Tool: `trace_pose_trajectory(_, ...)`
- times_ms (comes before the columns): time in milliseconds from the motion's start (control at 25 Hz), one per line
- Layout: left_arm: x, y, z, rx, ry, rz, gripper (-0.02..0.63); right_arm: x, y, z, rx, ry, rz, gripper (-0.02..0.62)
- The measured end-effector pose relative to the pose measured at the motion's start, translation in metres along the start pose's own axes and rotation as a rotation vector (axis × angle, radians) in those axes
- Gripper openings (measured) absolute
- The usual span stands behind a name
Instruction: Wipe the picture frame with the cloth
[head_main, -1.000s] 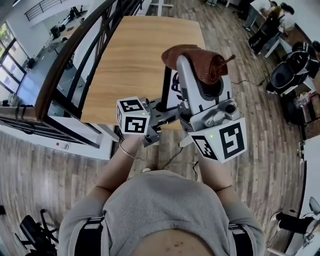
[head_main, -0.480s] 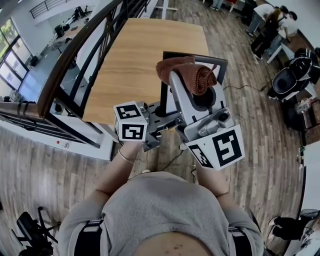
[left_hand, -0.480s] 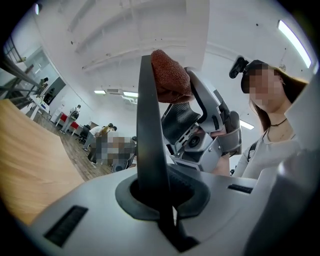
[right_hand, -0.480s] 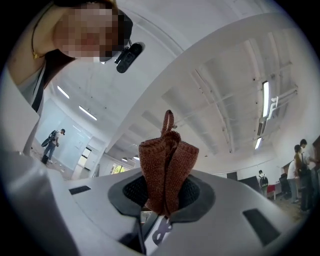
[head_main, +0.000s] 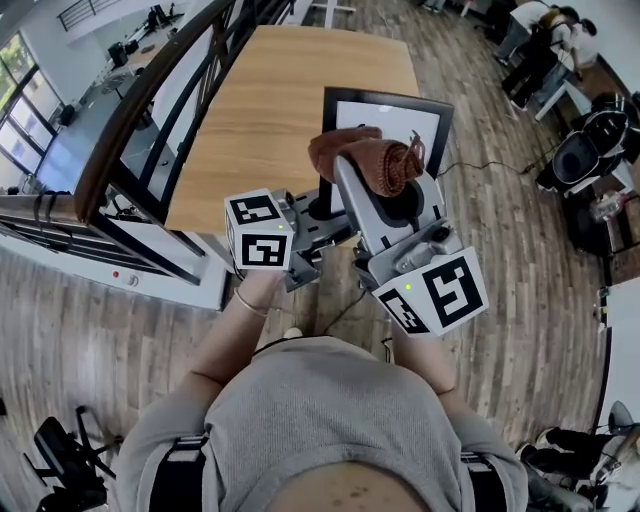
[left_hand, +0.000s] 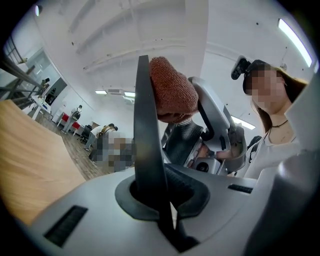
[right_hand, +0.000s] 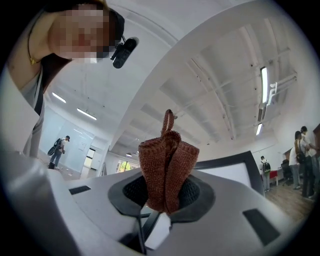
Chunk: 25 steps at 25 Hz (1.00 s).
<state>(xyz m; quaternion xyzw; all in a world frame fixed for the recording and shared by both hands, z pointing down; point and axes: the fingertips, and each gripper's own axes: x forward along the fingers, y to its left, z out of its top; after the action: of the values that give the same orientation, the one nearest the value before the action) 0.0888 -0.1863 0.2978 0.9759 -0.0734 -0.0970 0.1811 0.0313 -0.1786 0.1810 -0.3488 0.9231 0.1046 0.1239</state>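
- Picture frame (head_main: 378, 113): black border, white panel. Held upright off the desk (head_main: 270, 100) and seen against the desk's near right corner in the head view. Whether its lower edge touches the desk cannot be told.
- Left gripper (left_hand: 162, 197): jaws closed on the frame's black edge low on its left side. In the left gripper view the edge rises straight up out of the jaws. Its marker cube sits just past the desk's near edge, toward the person.
- Cloth (right_hand: 167, 167): rust-brown knit, bunched into a wad, with a small loop standing at the top. It lies against the frame's front face over the lower part of the white panel, and appears to touch it.
- Right gripper (right_hand: 162, 200): jaws clamped on the lower end of the cloth, with the wad standing up above them. The gripper is to the right of the left gripper and close beside it.
- Person (head_main: 320, 420): grey top, one gripper in each hand, standing at the desk's near edge.
- Desk: light wood top, bare where it shows.
- Handrail (head_main: 150, 100): dark, running along the desk's left edge.
- Floor (head_main: 90, 330): wood planks.
- Office chair (head_main: 580, 150): dark, well apart from the desk's right edge.
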Motion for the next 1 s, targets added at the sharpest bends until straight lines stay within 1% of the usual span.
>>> trace_pose_trajectory(120,-0.003,-0.001,0.000,-0.005,-0.009,0.005,0.018,-0.002,0.006,-0.009,0.016,0.031,0.013,0.097)
trace_pose_trajectory(280,-0.010,-0.002,-0.006,-0.014,-0.010,0.015,0.018,-0.007,0.020,-0.021,-0.035,0.085,0.018,0.097)
trace_pose_trajectory(360,-0.015,0.003,-0.005,-0.016,-0.012,0.023,0.018,-0.004,0.025,-0.029,-0.036,0.101,0.018,0.097)
trace_pose_trajectory(480,-0.022,0.010,-0.005,-0.025,-0.019,0.033,0.018,-0.002,0.029,-0.041,-0.004,0.126,0.026,0.097)
trace_pose_trajectory(640,-0.024,0.010,0.000,-0.038,-0.039,0.041,0.018,-0.007,0.034,-0.047,0.036,0.157,0.044,0.097)
trace_pose_trajectory(840,-0.030,0.012,0.004,-0.042,-0.066,0.038,0.018,-0.008,0.042,-0.054,0.067,0.171,0.062,0.097)
trace_pose_trajectory(1000,-0.030,0.015,-0.003,-0.022,-0.037,0.048,0.018,-0.013,0.044,-0.061,0.071,0.177,0.051,0.097)
